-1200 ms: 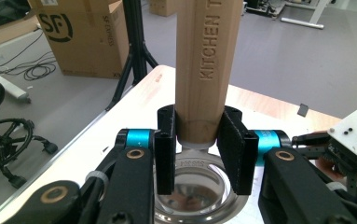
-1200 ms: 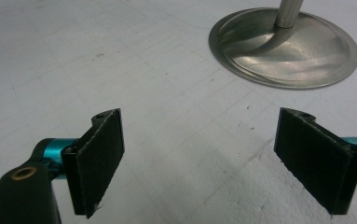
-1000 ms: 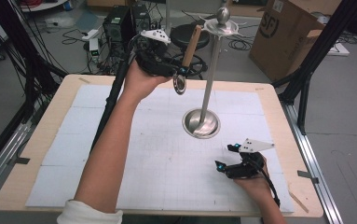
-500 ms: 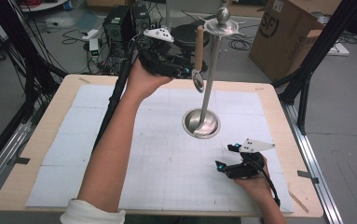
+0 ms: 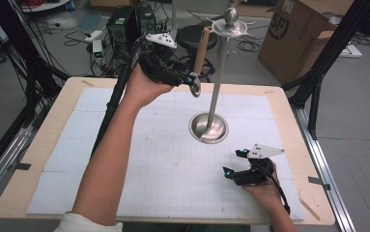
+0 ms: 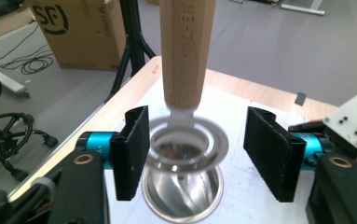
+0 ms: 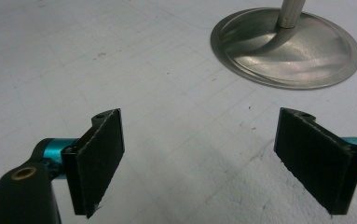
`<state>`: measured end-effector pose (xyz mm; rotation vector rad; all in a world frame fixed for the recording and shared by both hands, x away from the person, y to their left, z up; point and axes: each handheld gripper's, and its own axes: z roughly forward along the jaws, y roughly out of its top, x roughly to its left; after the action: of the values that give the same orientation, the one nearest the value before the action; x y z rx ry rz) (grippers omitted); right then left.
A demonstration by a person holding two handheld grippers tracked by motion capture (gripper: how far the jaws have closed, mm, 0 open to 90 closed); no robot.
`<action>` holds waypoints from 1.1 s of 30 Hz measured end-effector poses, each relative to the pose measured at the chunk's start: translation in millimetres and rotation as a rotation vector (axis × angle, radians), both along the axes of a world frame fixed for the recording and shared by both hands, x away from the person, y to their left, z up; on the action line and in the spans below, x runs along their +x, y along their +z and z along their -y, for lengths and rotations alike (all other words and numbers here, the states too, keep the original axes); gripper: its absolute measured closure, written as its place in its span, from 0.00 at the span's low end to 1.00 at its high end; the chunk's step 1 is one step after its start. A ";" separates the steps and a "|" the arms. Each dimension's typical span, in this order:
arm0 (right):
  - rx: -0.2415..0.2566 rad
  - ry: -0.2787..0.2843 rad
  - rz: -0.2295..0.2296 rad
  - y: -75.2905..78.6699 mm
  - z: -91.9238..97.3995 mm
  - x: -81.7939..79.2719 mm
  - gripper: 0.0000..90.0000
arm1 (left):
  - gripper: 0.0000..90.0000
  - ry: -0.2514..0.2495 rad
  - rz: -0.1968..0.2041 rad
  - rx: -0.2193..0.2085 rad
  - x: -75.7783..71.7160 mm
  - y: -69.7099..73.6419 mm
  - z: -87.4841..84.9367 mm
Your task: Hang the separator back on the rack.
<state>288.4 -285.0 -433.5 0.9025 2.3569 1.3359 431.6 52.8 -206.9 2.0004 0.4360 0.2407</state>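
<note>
Left gripper point(image 6: 192, 156): jaws just been opening, pads clear of hanging utensil point(image 5: 199, 53).
Right gripper point(image 7: 213, 158): open, empty.
Advice: withdraw straight back, avoid swinging it off stand point(image 5: 216, 87).

Lab or workshop, black frame struts point(image 5: 23, 63), floor cables point(image 5: 66, 29), electronics boxes point(image 5: 129, 24), cardboard shipping box point(image 5: 298, 34)

The steel stand point(image 5: 216, 82) rises mid-counter point(image 5: 139, 159), a wooden-handled utensil point(image 5: 199, 53) hanging beside its pole; the near counter lies open.
</note>
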 end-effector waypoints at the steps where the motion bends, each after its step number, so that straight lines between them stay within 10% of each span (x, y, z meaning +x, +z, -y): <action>1: 0.000 0.000 0.000 0.0 -0.1 0.0 0.17 | 0.43 -0.004 -0.004 -0.002 -1.2 -0.6 -1.2; 33: -0.015 -0.001 -0.007 -1.5 -2.0 0.5 0.17 | 0.13 -0.069 -0.012 -0.013 -29.5 -38.6 -44.0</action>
<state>288.9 -283.0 -434.9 0.9053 2.3684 1.3149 402.1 96.8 -245.5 2.0010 0.3745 0.1821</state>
